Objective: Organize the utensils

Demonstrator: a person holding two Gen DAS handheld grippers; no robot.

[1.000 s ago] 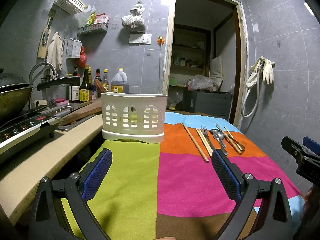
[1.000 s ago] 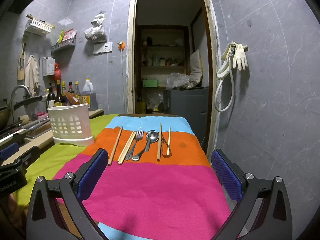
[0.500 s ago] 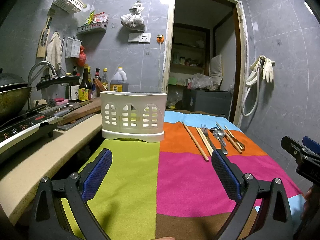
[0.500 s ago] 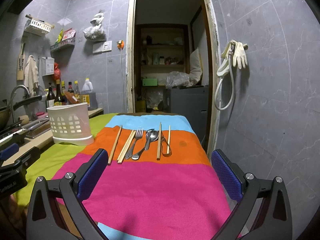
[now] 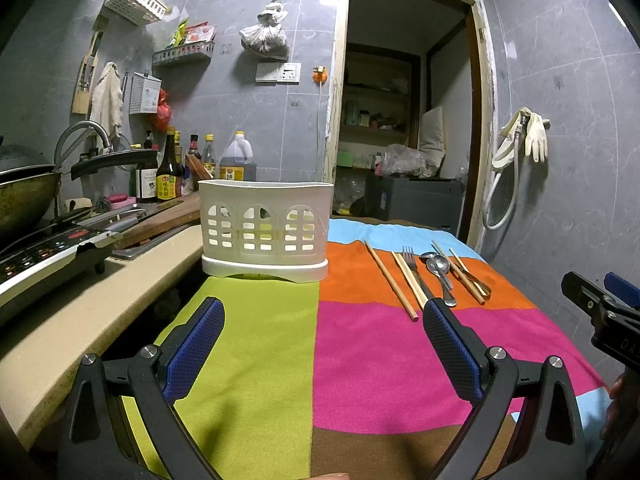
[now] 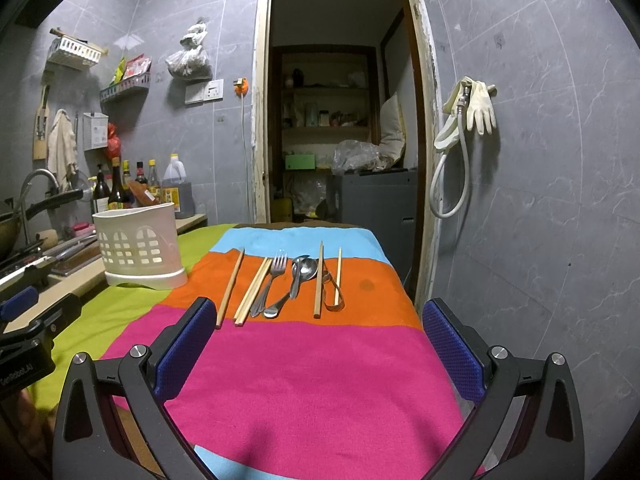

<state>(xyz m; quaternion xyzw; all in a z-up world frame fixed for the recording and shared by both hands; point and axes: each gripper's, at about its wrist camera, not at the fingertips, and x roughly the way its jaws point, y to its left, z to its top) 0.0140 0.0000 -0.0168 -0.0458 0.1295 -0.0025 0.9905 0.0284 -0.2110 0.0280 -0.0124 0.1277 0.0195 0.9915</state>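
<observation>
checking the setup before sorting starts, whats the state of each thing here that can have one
left gripper: jaws open, empty
right gripper: jaws open, empty
white utensil holder: upright on the cloth, nothing visible sticking out
fork: lying flat on the orange stripe
spoons: lying flat, overlapping each other
chopsticks: lying flat, loose, not in the holder
striped cloth: spread flat
doorway: open

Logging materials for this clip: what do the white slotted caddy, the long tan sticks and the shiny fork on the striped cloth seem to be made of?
White slotted caddy: looks like moulded plastic, smooth matte, with arched cut-outs.
Long tan sticks: probably wooden or bamboo chopsticks, pale brown and dull.
Shiny fork: apparently polished metal, likely stainless steel, grey with bright reflections.
Striped cloth: soft felt-like fabric, no sheen.
</observation>
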